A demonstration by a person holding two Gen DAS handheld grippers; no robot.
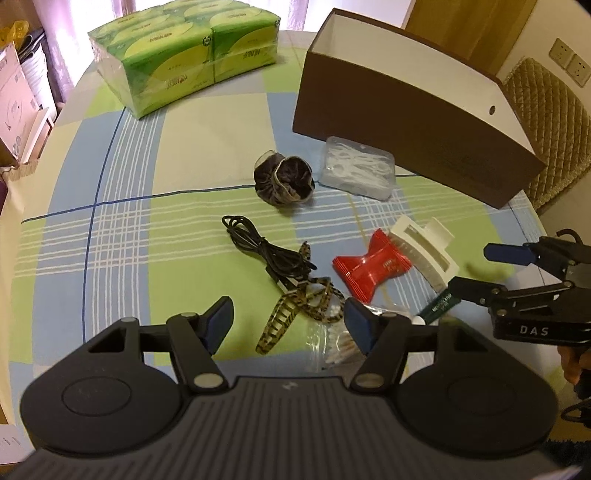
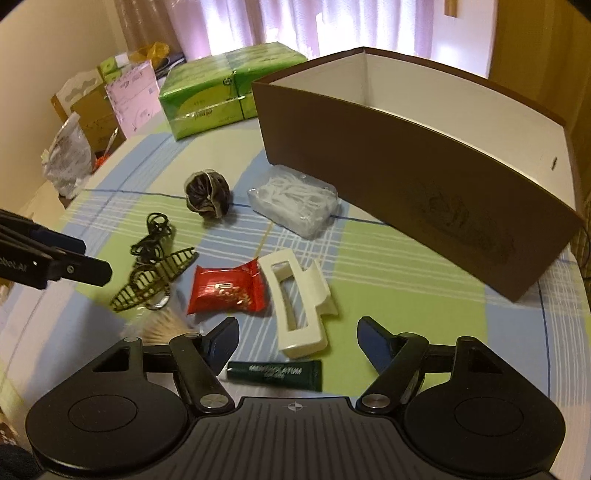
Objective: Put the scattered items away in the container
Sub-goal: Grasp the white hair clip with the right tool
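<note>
Checked blue-and-green cloth [image 1: 155, 236] covers the table. Nearest, the left gripper [image 1: 288, 325] hangs jaws apart over a tortoiseshell hair claw [image 1: 284, 317] and a bag of cotton swabs [image 1: 338, 347]; to its right, the right gripper [image 2: 297, 341] stands open above a green tube [image 2: 275, 373] and white hair claw [image 2: 295, 306]. Farther: red packet [image 1: 371, 267], black cable [image 1: 258, 247], scrunchie [image 1: 284, 181], floss-pick case [image 1: 356, 166], then the brown box [image 1: 406, 122].

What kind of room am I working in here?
Most likely a home, perhaps a dining area: a checked tablecloth, curtains behind, a quilted chair, and tissue packs.
</note>
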